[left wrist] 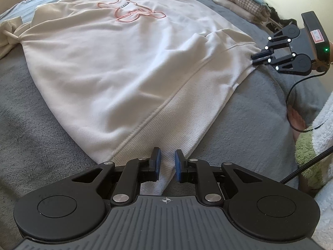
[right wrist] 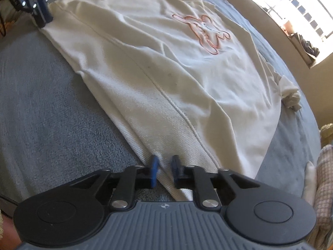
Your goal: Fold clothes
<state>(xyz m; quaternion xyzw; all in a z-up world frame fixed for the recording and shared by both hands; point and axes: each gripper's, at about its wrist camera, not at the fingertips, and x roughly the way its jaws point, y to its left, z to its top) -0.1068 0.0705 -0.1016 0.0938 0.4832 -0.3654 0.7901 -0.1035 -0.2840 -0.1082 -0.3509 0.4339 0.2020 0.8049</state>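
**A:** Here's the cream sweatshirt (left wrist: 116, 62), spread flat and face up on the grey blanket (left wrist: 41, 104), pink outline print (left wrist: 133, 10) showing, ribbed hem (left wrist: 181, 112) toward us. One gripper at each hem corner.

**B:** The left gripper (left wrist: 166, 163) has its blue pads (left wrist: 158, 160) parted, with the corner of the hem running between them. The pads don't look pressed onto the cloth, so I'd call it agape, not clamped.

**A:** And the right gripper (right wrist: 164, 171)?

**B:** In its own view the same: a gap between the fingers, hem corner lying in it. From the left camera its tips (left wrist: 260, 57) look much closer together at the fabric's edge, but I'd trust the near view: parted.

**A:** So where's the danger?

**B:** The bite. If either one closes on just the top layer of ribbing, the front lifts and the back stays down, and the body balloons instead of folding.

**A:** Or one side grips and the other slips.

**B:** Then the hem skews and that ridge (left wrist: 210, 39) near the right corner gets pressed into the fold. The sleeve (left wrist: 10, 33) is bunched at the far side too; it could drag and twist things.

**A:** The fuzzy blanket?

**B:** A low pad could pinch it along with the hem.
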